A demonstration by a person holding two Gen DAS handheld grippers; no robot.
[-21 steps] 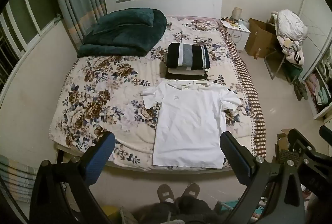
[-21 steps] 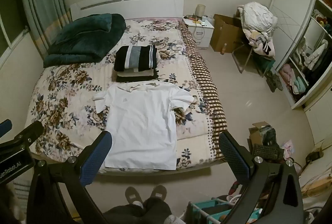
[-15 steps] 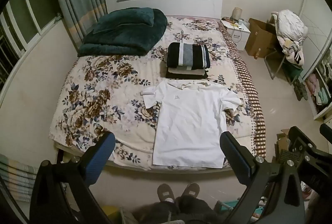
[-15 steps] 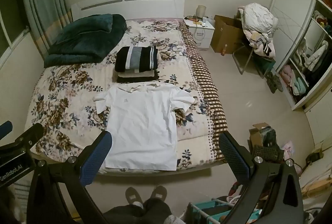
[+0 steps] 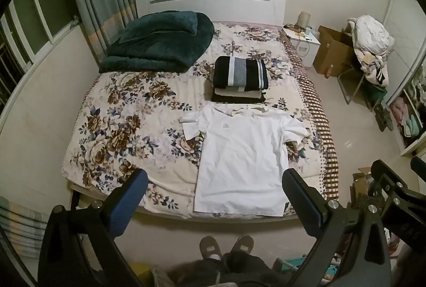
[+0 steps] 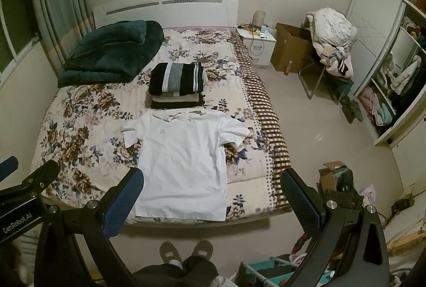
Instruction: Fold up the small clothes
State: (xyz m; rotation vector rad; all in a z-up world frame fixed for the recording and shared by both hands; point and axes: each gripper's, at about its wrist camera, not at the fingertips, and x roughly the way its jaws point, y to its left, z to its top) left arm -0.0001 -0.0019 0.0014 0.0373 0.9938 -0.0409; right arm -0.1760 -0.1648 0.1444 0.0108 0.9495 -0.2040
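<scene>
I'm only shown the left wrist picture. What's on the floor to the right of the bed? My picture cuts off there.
Observer: An open cardboard box stands there, with a black keyboard lying just in front of it.
Operator: And the white cupboard at my right edge?
Observer: The wardrobe stands open, and pale coats hang inside.
Operator: Does my own claw show from the other side?
Observer: Yes, the left claw pokes in at the left edge, open, with GenRobot.AI lettered on its body.
</scene>
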